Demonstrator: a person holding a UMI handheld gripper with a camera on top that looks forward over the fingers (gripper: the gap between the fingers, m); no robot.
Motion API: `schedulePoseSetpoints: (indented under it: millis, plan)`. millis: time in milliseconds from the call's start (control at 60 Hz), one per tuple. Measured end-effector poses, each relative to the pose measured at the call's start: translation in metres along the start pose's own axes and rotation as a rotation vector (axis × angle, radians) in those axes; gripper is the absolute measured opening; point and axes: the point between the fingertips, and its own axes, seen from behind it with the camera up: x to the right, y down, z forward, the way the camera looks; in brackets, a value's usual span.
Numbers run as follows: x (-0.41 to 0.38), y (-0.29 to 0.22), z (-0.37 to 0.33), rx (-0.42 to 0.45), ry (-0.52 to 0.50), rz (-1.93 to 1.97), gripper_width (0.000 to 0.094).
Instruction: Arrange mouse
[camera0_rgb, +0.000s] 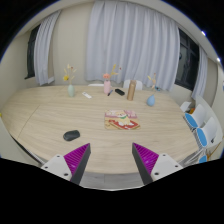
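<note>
A tray of mixed small items, too small to identify, sits near the centre of the wooden table; a brown cylinder and a blue cup stand beyond it. The mouse lies on the table, ahead of the gripper and just beyond its left finger. The fingers stand wide apart, holding and touching nothing.

Hand-held gripper: two fingers
Each of the fingers is pale grey-white, angular, with a bright magenta triangular pad on its inner face.
</note>
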Motion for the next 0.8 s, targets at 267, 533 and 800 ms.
schedulePoseSetpoints:
  millis: [267, 533, 800]
  plan:
    - [-0.004, 0.021, -0.011, -0.052, -0.003, 0.027, 0.0858]
    - [-0.033, 0.048, -0.001, -0.100, -0.035, 0.080, 0.0859]
    - [-0.096, 0.060, 0.025, -0.080, -0.083, 0.063, 0.0859]
